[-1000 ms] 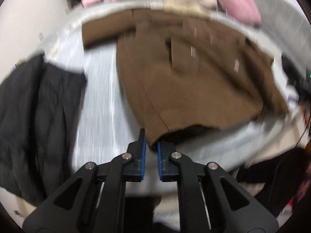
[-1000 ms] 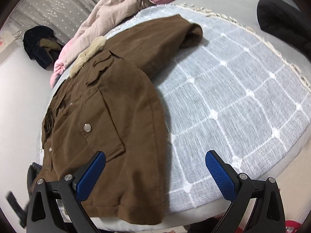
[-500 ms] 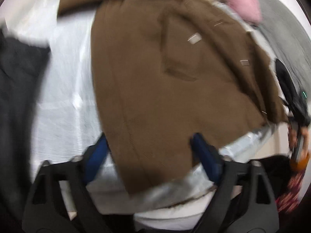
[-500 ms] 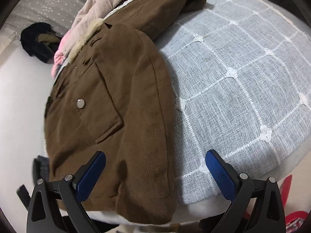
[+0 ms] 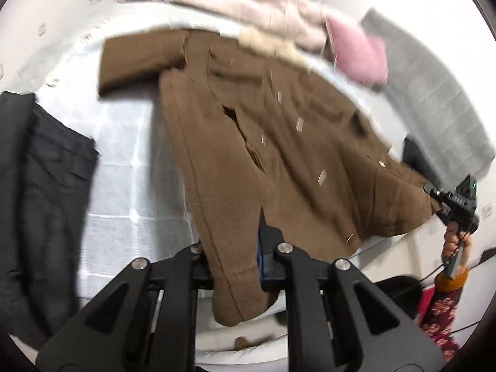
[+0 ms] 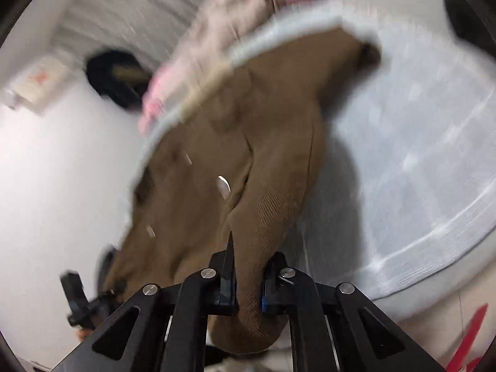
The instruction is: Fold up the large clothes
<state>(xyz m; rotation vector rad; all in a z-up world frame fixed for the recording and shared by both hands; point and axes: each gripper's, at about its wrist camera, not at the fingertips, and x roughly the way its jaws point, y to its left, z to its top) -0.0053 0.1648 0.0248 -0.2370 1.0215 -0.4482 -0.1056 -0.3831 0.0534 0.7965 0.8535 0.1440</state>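
A brown jacket (image 5: 263,142) with metal snaps lies spread on the bed, its sleeve out to the far left. My left gripper (image 5: 235,266) is shut on the jacket's bottom hem corner at the bed's near edge. In the right wrist view the jacket (image 6: 248,155) stretches away from me, and my right gripper (image 6: 246,282) is shut on a bunched fold of its hem. The right gripper also shows in the left wrist view (image 5: 455,207), held at the jacket's far hem corner. Both views are blurred by motion.
A white gridded bedspread (image 5: 124,161) covers the bed. A black garment (image 5: 40,186) lies at its left. Pink and cream clothes (image 5: 279,37) are piled at the far side. A dark garment (image 6: 114,77) lies on the floor.
Both grippers were open half a second ago and have closed on the jacket's hem. The jacket's lower edge is lifted off the bedspread, and both cameras are moving.
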